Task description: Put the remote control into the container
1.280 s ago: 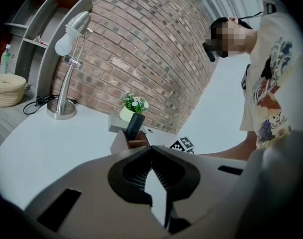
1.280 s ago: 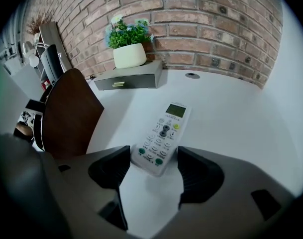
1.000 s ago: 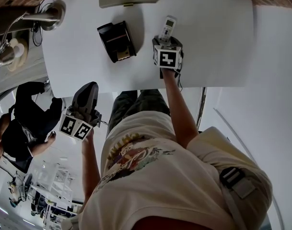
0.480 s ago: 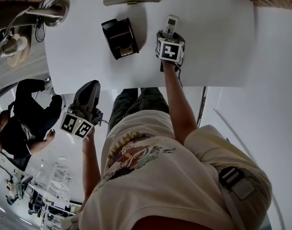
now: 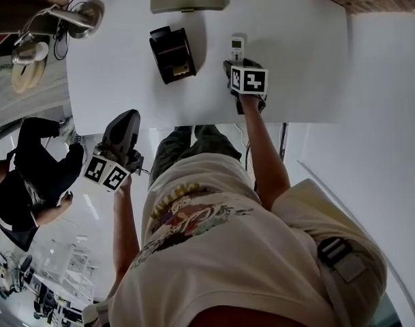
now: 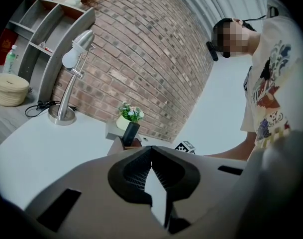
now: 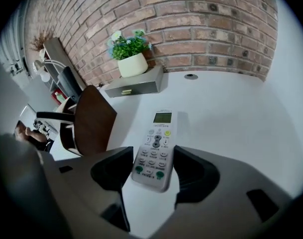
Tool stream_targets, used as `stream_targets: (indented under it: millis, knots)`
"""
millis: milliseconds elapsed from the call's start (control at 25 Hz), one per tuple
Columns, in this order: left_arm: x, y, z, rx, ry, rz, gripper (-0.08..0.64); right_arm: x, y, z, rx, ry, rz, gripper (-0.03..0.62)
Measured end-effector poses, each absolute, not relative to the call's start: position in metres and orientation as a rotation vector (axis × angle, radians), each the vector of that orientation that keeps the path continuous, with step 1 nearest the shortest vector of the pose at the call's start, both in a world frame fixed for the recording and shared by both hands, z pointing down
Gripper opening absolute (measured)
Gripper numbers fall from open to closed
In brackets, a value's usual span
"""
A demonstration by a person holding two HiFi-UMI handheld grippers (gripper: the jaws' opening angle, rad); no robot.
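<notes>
The jaws of my right gripper (image 7: 151,168) had just been closing against the lower sides of the white remote control (image 7: 156,142), the brown container (image 7: 93,122) standing near its left.

Bright, even light washes the white worktop (image 5: 296,60) almost to glare. The container (image 5: 172,54) and remote control (image 7: 156,148) cast only faint, soft shadows toward its right edge. All views are fisheye: the brick wall (image 6: 141,59) bows and the picture corners fall to black. The near jaws in both gripper views look soft.
</notes>
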State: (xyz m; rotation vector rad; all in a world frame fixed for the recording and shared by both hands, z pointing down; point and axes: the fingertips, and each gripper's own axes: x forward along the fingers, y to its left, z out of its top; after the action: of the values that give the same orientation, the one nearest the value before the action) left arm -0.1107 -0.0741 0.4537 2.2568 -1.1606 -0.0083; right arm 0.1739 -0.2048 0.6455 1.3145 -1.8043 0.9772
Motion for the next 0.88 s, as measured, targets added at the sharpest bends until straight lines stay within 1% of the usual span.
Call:
stream_targets:
  millis: [320,520,880]
  knots:
    - [-0.117,-0.073,0.455,2.321,-1.106,-0.069,0.006,0.146,-0.157,0.599,1.131,-1.892,0.916,0.261]
    - [-0.123,-0.072,0.453,2.354,-1.068,-0.102,0.006,0.114,-0.124,0.580,1.023,-1.927,0.946,0.261]
    - [-0.154,-0.063,0.451,2.365,-1.079,-0.186,0.006,0.058,-0.087,0.578,0.854,-1.926,0.963,0.261]
